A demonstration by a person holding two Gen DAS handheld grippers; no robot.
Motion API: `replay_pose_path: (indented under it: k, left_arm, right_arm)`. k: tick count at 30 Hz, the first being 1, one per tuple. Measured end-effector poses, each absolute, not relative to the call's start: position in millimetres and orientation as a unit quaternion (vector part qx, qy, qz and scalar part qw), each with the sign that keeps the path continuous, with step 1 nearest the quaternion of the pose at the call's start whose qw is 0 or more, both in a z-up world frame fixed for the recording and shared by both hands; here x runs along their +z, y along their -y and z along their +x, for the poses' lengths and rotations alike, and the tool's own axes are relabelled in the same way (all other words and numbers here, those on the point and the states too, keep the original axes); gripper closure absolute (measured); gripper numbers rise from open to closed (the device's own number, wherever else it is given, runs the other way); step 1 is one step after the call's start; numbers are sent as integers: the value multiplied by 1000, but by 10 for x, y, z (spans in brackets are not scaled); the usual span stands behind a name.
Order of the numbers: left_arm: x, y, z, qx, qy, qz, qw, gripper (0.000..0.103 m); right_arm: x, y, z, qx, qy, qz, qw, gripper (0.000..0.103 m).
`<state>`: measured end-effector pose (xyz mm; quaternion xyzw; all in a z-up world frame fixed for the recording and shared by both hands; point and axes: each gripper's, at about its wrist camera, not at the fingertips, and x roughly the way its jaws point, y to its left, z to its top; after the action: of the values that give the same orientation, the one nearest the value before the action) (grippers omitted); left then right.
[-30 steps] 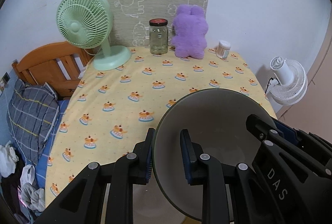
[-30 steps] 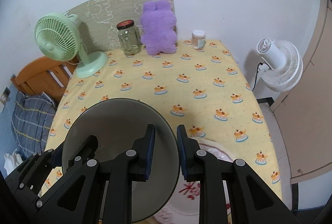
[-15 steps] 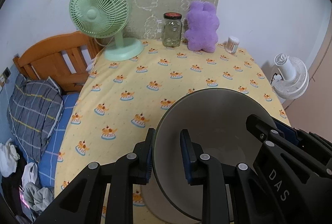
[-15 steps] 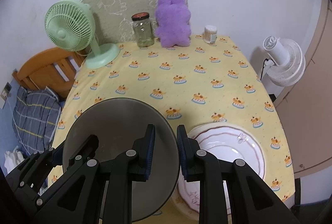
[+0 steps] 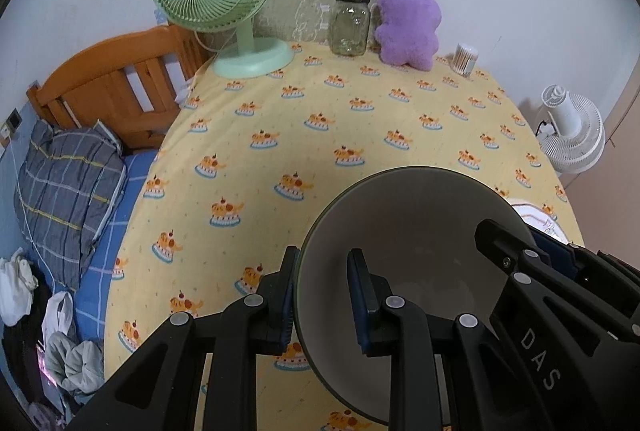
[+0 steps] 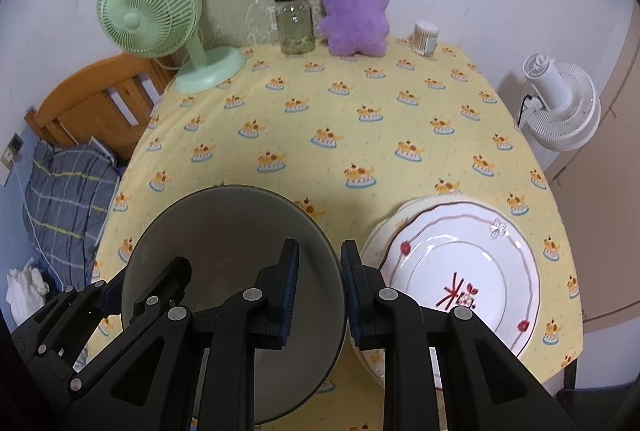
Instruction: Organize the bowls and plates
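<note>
The grey bowl is hanging between both tools, each one pinching an opposite side of its rim. The left tool is clamping the bowl's left edge, one pad inside and one outside; the right tool is doing the same on the right edge. Both are tilting steeply downward, with the bowl's mouth facing up toward them over the near part of the counter.

Just to the right of the right tool, the plate is sitting on the counter, seemingly on top of another. It is lying nearer the right tool, so I'd judge the bowl is going either beside the plates or onto them, a short sideways carry.

Far beyond the tools, a green fan, jar and purple toy are standing by the wall.
</note>
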<state>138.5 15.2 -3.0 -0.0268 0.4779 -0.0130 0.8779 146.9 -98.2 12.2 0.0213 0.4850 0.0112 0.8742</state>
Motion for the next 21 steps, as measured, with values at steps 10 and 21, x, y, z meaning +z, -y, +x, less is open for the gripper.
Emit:
replay_pose_path:
  k: [10, 21]
  left_arm:
    - [-211, -183, 1380, -14, -494, -20, 869, 81]
    - [-348, -134, 1412, -20, -501, -16, 865, 81]
  right_arm:
    - [-66, 941, 1442, 11, -503, 25, 864, 78]
    - [-161, 920, 1433, -1, -499, 12, 867, 78]
